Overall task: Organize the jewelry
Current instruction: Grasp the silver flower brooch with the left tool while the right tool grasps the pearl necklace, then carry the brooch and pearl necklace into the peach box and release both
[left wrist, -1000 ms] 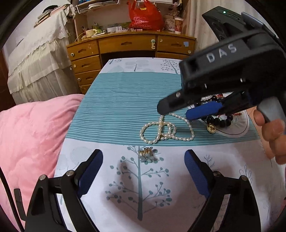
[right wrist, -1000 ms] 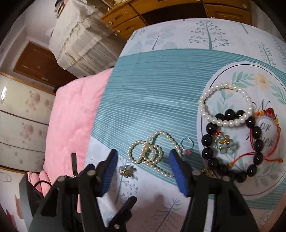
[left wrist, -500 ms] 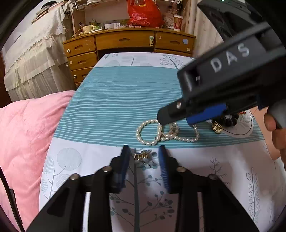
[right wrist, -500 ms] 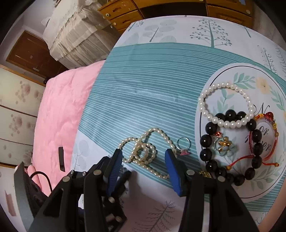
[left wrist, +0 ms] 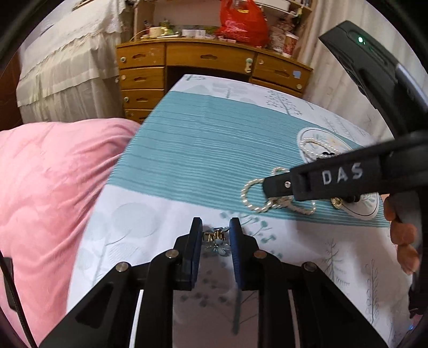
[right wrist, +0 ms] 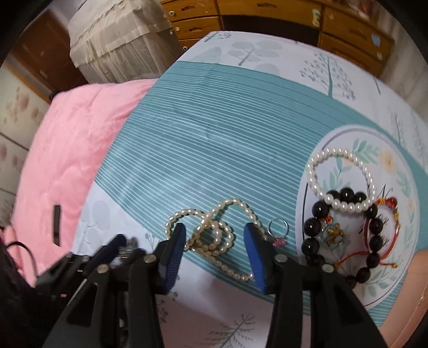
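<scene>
My left gripper (left wrist: 214, 230) is shut on a small gold and pale blue flower brooch (left wrist: 215, 238) lying on the tablecloth. My right gripper (right wrist: 215, 235) is open, its blue pads either side of a tangled pearl necklace (right wrist: 214, 235), which also shows in the left wrist view (left wrist: 270, 198). A silver ring with a pink stone (right wrist: 278, 233) lies just right of the right finger. A round white mat (right wrist: 396, 160) holds a pearl bracelet (right wrist: 339, 179), a black bead bracelet (right wrist: 345, 235), a red cord bracelet (right wrist: 385, 235) and a flower brooch (right wrist: 333, 234).
A teal striped tablecloth (left wrist: 203, 150) covers the table. A pink quilt (left wrist: 45, 182) lies to the left. A wooden desk with drawers (left wrist: 208, 67) stands beyond the far edge, with a red bag (left wrist: 240, 21) on top.
My left gripper has closed from wide open onto the brooch. My right gripper has come lower and closer over the pearl necklace, still open.
</scene>
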Action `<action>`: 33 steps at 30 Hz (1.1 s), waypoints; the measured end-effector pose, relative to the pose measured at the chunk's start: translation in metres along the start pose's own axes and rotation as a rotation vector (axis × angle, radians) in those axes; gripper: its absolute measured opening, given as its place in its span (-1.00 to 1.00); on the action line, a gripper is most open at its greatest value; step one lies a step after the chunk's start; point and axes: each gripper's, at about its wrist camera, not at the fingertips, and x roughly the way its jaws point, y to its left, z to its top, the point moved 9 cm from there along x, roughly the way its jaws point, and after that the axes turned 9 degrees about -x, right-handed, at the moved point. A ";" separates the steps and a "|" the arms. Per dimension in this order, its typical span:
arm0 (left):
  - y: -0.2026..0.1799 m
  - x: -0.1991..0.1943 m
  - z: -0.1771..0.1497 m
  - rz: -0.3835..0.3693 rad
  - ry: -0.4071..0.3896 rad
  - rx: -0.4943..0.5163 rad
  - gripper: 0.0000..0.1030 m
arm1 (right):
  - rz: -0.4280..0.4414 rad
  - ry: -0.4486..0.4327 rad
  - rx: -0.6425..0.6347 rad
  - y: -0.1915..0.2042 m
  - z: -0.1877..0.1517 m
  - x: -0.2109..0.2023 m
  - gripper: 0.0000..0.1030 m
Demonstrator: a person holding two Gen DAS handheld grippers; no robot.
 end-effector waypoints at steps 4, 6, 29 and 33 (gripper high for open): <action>0.014 -0.013 -0.001 0.009 -0.006 -0.038 -0.64 | -0.039 -0.033 -0.098 0.010 0.000 0.002 -0.49; 0.020 -0.018 -0.003 0.005 -0.004 -0.065 -0.64 | -0.067 -0.049 -0.144 0.013 -0.001 0.002 -0.70; 0.009 -0.053 0.002 -0.031 0.016 -0.050 -0.64 | 0.060 -0.243 -0.171 0.031 -0.003 -0.082 -0.82; 0.002 -0.056 0.003 -0.017 0.039 -0.026 -0.64 | 0.046 -0.306 -0.188 0.032 0.000 -0.113 -0.82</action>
